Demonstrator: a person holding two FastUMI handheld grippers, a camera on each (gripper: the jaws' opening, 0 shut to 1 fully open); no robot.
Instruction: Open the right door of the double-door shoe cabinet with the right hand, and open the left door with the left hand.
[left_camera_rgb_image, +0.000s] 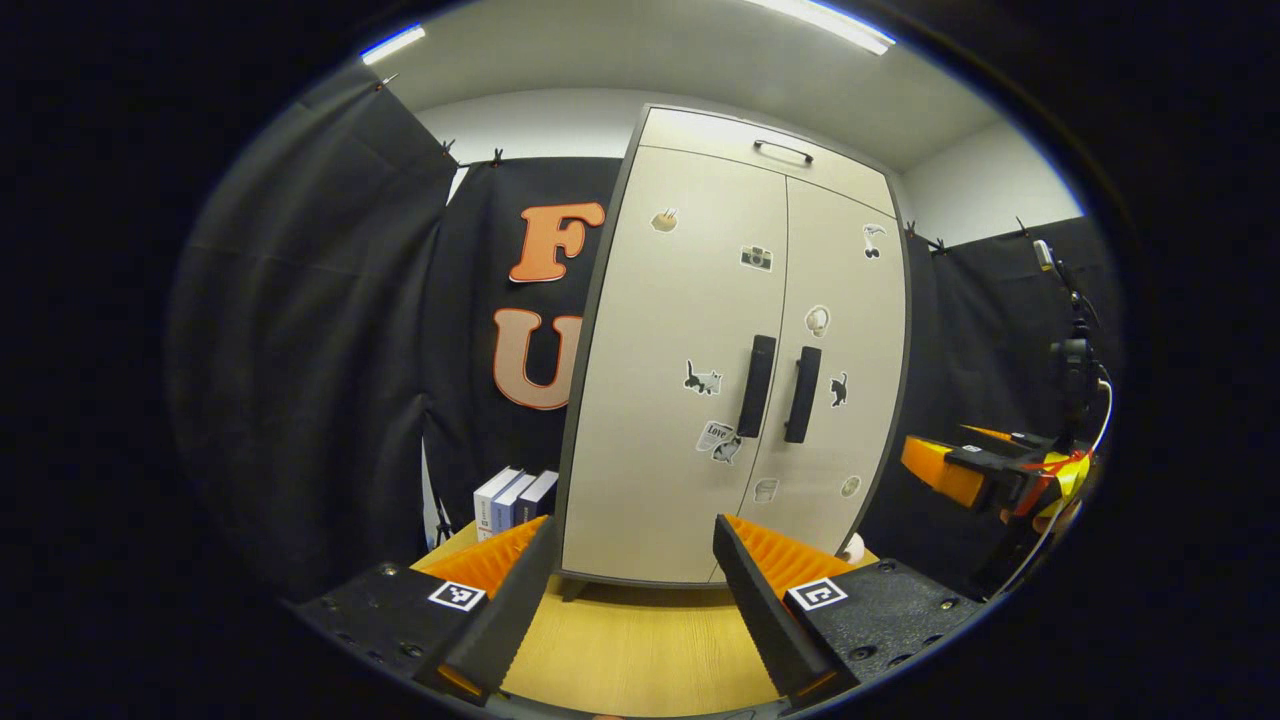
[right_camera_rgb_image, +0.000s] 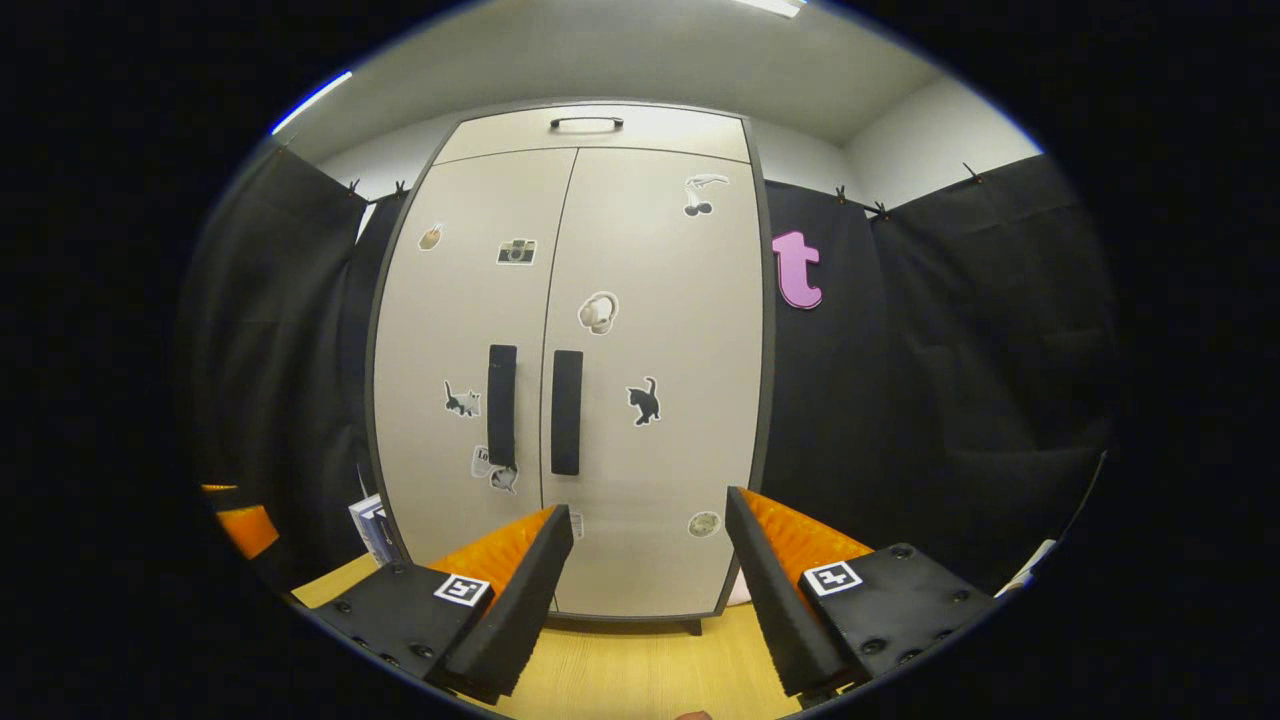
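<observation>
Wooden tabletop (left_camera_rgb_image: 640, 640) carries your shoe cabinet (right_camera_rgb_image: 570, 380), both doors closed. Your left hand-held gripper (left_camera_rgb_image: 635, 600) and right hand-held gripper (right_camera_rgb_image: 650, 610) gape wide, empty, short of the handles (right_camera_rgb_image: 534, 408).

— What do you have around you in that booth?

— You're standing in a space hung with black cloth (right_camera_rgb_image: 950, 350), clipped up along its top edge. Above the cloth you can see a pale wall (left_camera_rgb_image: 530, 120) and a pale ceiling (right_camera_rgb_image: 640, 50).

— And the light?

— You've got strip lights overhead: one (left_camera_rgb_image: 392, 43) at the upper left in the left gripper view, another (left_camera_rgb_image: 820, 22) towards the upper right.

— What's underfoot?

— A light wood-grain surface (left_camera_rgb_image: 640, 640) stretches out before you. A few books (left_camera_rgb_image: 512, 500) stand upright on it, against the cloth. Off to your right, a dark stand with cables (left_camera_rgb_image: 1075, 350) rises in front of the cloth.
</observation>
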